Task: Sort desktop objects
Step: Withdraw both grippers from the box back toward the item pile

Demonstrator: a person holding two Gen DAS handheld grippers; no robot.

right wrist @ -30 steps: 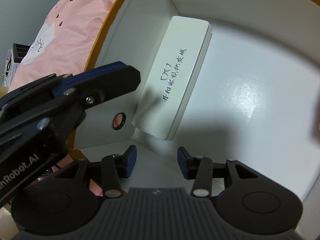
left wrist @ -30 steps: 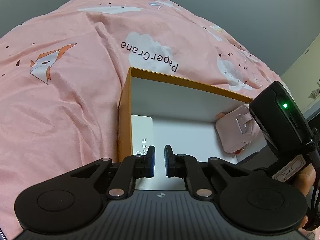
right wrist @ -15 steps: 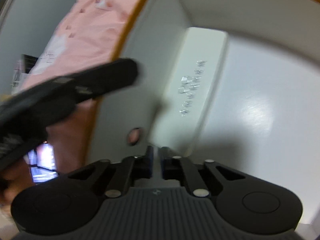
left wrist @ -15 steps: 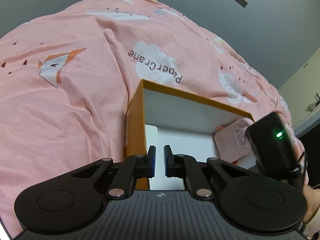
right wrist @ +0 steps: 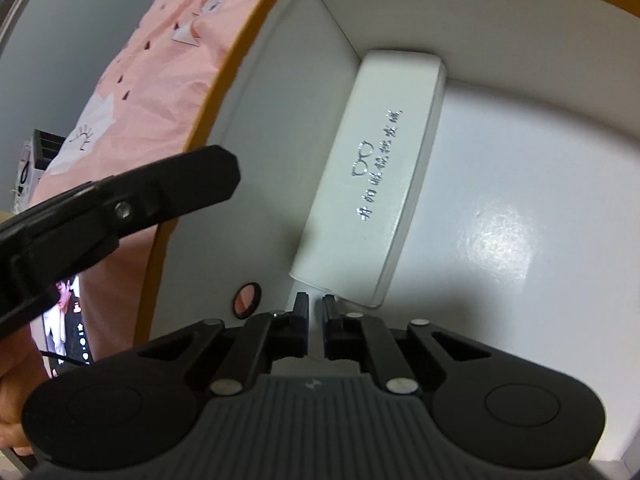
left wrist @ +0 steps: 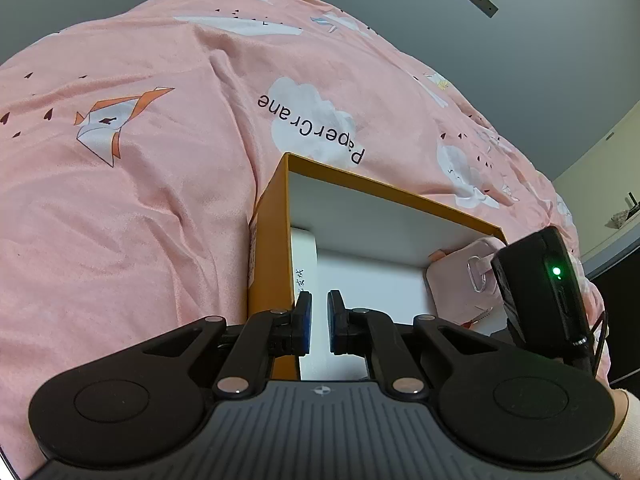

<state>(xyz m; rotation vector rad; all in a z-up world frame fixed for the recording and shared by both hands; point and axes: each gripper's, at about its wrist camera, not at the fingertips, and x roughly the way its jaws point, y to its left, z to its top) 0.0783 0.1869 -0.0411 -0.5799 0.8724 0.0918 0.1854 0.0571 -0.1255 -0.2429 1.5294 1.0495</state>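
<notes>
An orange box (left wrist: 392, 190) with a white inside lies on a pink bedspread (left wrist: 140, 200). A white glasses case (right wrist: 384, 176) with silver lettering lies flat in it, along the left wall. A pink pouch (left wrist: 456, 276) rests at the box's right side. My left gripper (left wrist: 318, 304) hovers shut over the box's near left corner, holding nothing. My right gripper (right wrist: 315, 304) points down into the box, just short of the case's near end. Its jaws stand almost together, starting to open, with nothing between them. The right gripper's black body (left wrist: 544, 284) shows a green light.
The left gripper's black fingers (right wrist: 192, 184) reach in over the box's left rim (right wrist: 224, 80). A round hole (right wrist: 247, 295) pierces the left wall. A lit phone screen (right wrist: 64, 328) lies outside the box at the lower left. A grey wall (left wrist: 520, 60) rises behind the bed.
My right gripper's jaws closed from half open to nearly together, taking hold of nothing, and it tilted further down towards the case. The left gripper stayed shut and barely moved.
</notes>
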